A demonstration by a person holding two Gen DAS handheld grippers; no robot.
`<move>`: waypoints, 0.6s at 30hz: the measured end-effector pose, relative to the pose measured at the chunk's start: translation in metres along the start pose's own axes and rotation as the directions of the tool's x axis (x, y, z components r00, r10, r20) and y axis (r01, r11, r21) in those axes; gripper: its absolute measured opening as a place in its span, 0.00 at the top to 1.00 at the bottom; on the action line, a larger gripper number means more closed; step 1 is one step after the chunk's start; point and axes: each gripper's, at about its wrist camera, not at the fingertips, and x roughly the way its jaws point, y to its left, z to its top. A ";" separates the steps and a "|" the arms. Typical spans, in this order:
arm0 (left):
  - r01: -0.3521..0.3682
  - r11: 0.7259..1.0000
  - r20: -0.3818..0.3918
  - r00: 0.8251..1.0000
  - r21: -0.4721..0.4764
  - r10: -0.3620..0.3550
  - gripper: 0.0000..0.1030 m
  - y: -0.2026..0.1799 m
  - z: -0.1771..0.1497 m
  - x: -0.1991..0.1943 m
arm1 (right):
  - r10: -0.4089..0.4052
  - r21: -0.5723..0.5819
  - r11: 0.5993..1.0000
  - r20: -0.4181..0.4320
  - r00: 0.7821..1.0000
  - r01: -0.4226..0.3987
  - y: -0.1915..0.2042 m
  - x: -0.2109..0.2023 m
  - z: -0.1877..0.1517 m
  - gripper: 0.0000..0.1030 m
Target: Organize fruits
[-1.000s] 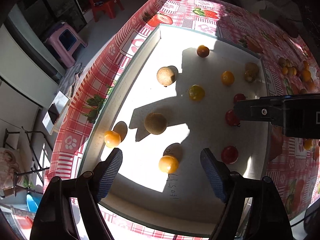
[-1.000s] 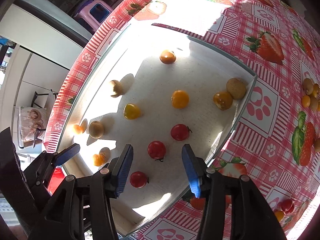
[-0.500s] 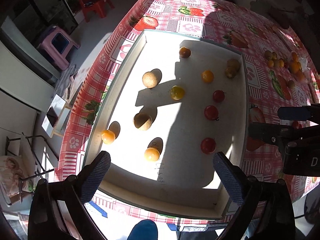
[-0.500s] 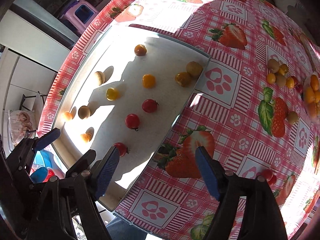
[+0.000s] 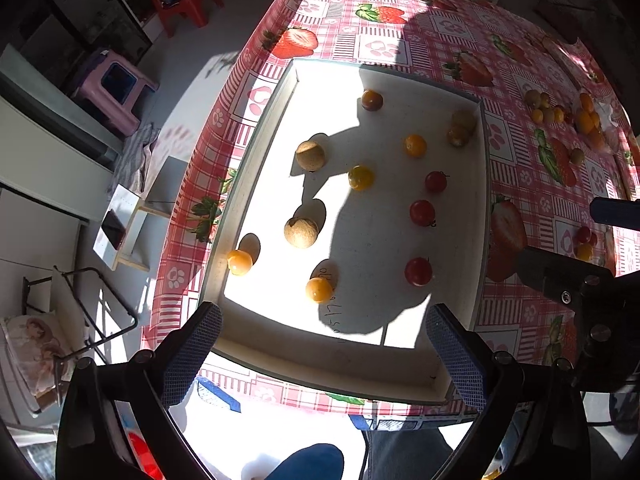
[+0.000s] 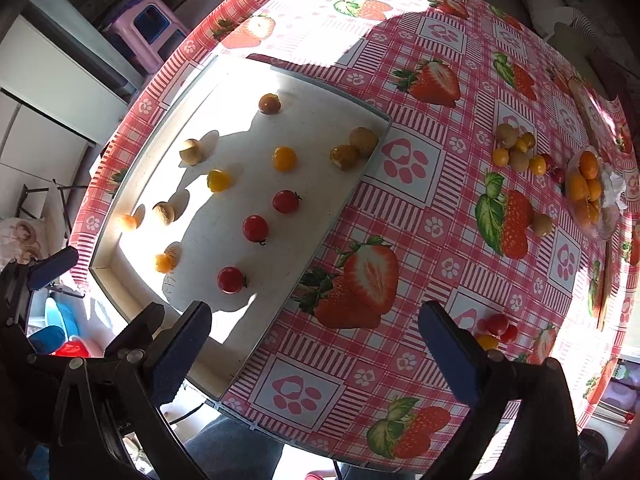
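A white tray (image 5: pixel 482 208) (image 6: pixel 260 340) lies on the strawberry-print tablecloth (image 6: pixel 420 208). It holds three red cherry tomatoes (image 5: pixel 422 213) (image 6: pixel 255 228) in a line. Several orange and yellow fruits (image 5: pixel 319 289) and brown round ones (image 5: pixel 301 232) lie beside them. My left gripper (image 5: pixel 324 356) hangs wide open above the tray's near wall, with nothing between its fingers. My right gripper (image 6: pixel 316 354) is high over the tray's right edge and the cloth. Its jaws are opening and nothing is between them.
Loose small fruits (image 6: pixel 516 148) and a clear bag of orange ones (image 6: pixel 588 188) lie on the cloth at the far right. Two red tomatoes (image 6: pixel 498 326) sit near my right finger. Beyond the table's left edge stands a purple stool (image 5: pixel 116 84). A person's jeans-clad leg (image 6: pixel 236 448) is below.
Both grippers have risen and their jaws have spread wider. The right one slid off the tray toward the cloth. The fruits that lay between the jaws stay on the tray.
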 end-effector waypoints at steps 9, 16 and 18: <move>-0.003 0.999 -0.006 1.000 0.041 0.004 0.00 0.000 -0.003 -0.007 | 0.009 0.001 1.000 -0.006 1.000 -0.009 0.004 -0.015 -0.002 0.00; -0.007 0.996 0.003 1.000 0.084 0.007 0.00 -0.005 -0.003 -0.018 | -0.004 -0.012 1.000 -0.004 1.000 0.004 0.005 -0.024 -0.005 0.00; -0.012 0.996 0.005 1.000 0.093 0.012 0.00 -0.006 -0.003 -0.020 | -0.011 -0.013 1.000 0.000 1.000 0.011 0.004 -0.026 -0.005 0.00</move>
